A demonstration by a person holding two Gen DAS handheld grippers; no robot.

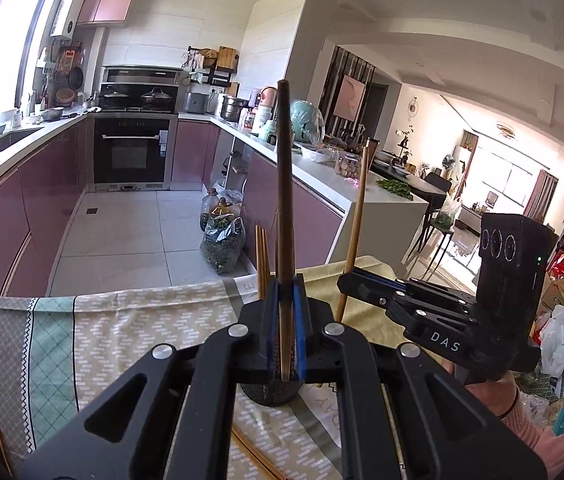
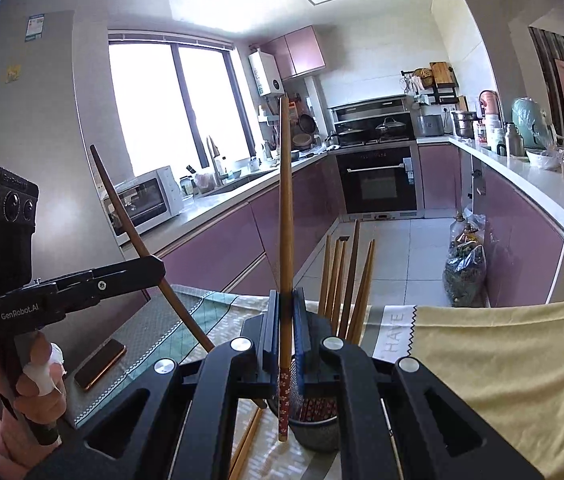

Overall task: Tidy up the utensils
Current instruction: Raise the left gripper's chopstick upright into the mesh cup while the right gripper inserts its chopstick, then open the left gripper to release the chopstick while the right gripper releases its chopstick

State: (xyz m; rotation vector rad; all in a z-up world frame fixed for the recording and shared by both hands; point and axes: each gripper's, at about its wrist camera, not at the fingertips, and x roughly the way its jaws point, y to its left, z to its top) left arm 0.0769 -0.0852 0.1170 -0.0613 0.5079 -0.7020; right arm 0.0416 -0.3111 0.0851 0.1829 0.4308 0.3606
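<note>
My left gripper (image 1: 285, 285) is shut on a dark brown chopstick (image 1: 284, 176) that stands upright above a dark mesh holder (image 1: 270, 394). In the right wrist view that gripper (image 2: 160, 266) sits at the left, its chopstick (image 2: 122, 208) tilted. My right gripper (image 2: 285, 297) is shut on a light wooden chopstick (image 2: 286, 200) with a red patterned end, hanging beside the holder (image 2: 318, 428). Several chopsticks (image 2: 346, 276) stand in the holder. From the left wrist view the right gripper (image 1: 345, 280) is at the right with its chopstick (image 1: 356, 216).
A patterned cloth (image 1: 122, 332) covers the table, with a yellow towel (image 2: 502, 360) at the right. A phone (image 2: 100, 364) lies on the cloth at the left. Loose chopsticks (image 1: 254, 456) lie near the front edge. Kitchen counters and floor stretch beyond the table.
</note>
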